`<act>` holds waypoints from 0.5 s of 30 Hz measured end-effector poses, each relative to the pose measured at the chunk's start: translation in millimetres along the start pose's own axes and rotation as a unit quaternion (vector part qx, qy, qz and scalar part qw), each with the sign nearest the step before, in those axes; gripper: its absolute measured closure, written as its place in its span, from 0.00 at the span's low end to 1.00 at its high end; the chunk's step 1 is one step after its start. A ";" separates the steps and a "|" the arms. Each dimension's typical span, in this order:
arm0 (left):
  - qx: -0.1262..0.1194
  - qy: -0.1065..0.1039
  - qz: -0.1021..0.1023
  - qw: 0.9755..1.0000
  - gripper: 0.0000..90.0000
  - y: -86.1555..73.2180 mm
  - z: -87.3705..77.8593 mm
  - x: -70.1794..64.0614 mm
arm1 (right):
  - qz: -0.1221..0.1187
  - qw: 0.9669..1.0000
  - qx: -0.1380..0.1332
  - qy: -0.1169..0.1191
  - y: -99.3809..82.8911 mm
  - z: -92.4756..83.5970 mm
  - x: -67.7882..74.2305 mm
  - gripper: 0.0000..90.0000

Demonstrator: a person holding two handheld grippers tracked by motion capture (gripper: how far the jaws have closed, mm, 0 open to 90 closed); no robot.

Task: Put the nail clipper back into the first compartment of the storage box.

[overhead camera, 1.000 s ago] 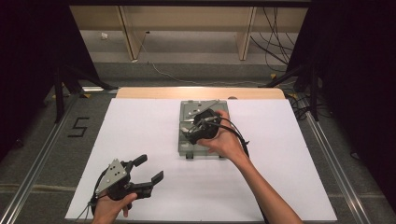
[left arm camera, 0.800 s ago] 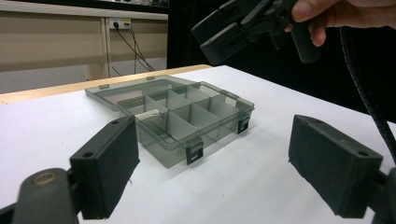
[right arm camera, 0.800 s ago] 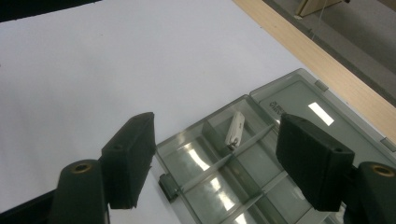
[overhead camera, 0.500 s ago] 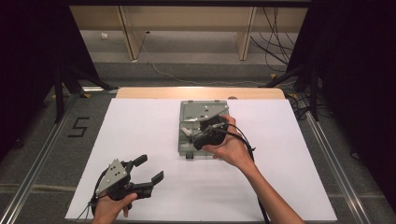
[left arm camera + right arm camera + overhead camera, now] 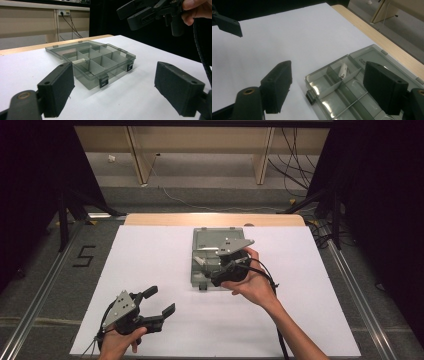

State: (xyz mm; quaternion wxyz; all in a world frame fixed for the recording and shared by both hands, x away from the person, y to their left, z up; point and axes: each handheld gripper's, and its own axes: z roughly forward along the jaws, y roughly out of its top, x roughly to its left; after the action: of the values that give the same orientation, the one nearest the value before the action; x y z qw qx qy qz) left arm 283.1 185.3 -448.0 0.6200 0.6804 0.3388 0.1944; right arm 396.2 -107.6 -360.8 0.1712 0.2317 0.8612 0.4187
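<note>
The grey see-through plastic compartment box (image 5: 95, 63) looks smooth and glossy. The white bench cover (image 5: 150, 265) is matt, like paper, over a pale wooden bench edge (image 5: 165, 219). The black tongs' pads (image 5: 58, 90) look matt.

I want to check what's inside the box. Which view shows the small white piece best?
The right gripper view: the small white piece lies close and unblocked, in a corner compartment of the open box. The left gripper view shows it faintly behind divider walls; the high view gives a pale streak.
</note>
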 end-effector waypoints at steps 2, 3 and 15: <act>-0.001 0.000 -0.001 1.000 0.18 0.1 0.1 -0.5 | 0.002 1.000 -0.003 -0.001 -2.0 -1.4 1.2 0.27; 0.000 0.003 0.000 1.000 0.18 0.2 -0.1 -0.2 | 0.000 1.000 -0.004 0.001 -2.8 -1.9 1.4 0.27; -0.008 0.000 0.012 1.000 0.18 1.3 -0.2 1.6 | -0.001 1.000 -0.027 0.007 -16.5 -8.4 5.3 0.24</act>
State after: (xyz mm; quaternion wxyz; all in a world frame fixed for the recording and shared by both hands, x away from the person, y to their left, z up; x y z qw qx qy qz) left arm 284.4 186.6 -447.0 0.6229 0.6795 0.3293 0.2048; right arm 383.4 -119.0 -369.5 0.1723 0.2229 0.8510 0.4432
